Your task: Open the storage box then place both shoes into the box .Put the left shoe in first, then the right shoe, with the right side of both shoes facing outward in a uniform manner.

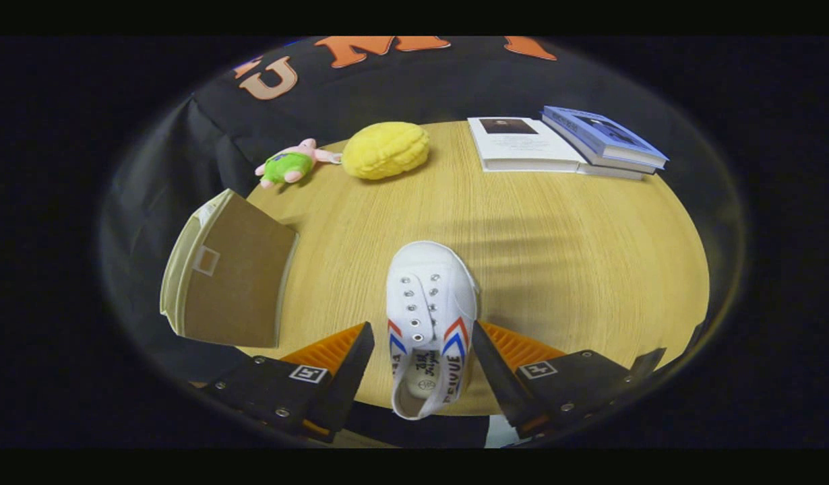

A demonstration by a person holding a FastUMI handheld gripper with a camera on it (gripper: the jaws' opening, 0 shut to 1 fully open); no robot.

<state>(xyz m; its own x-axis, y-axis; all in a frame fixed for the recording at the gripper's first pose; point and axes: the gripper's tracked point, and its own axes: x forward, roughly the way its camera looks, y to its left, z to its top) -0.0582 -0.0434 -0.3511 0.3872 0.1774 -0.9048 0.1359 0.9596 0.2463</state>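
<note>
Gripper view, hand-held gripper (422,343) fingers spread, straddling white sneaker (428,316) on wooden surface (556,249), storage box (229,273) beside.

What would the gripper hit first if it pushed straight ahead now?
Nothing new: the gripper already straddles the white shoe. Beyond its toe lies bare table, then probably the yellow plush.

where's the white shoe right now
In the gripper view the white shoe lies on the wooden table between the fingers of the open gripper, toe pointing away, with the storage box to its left.
</note>
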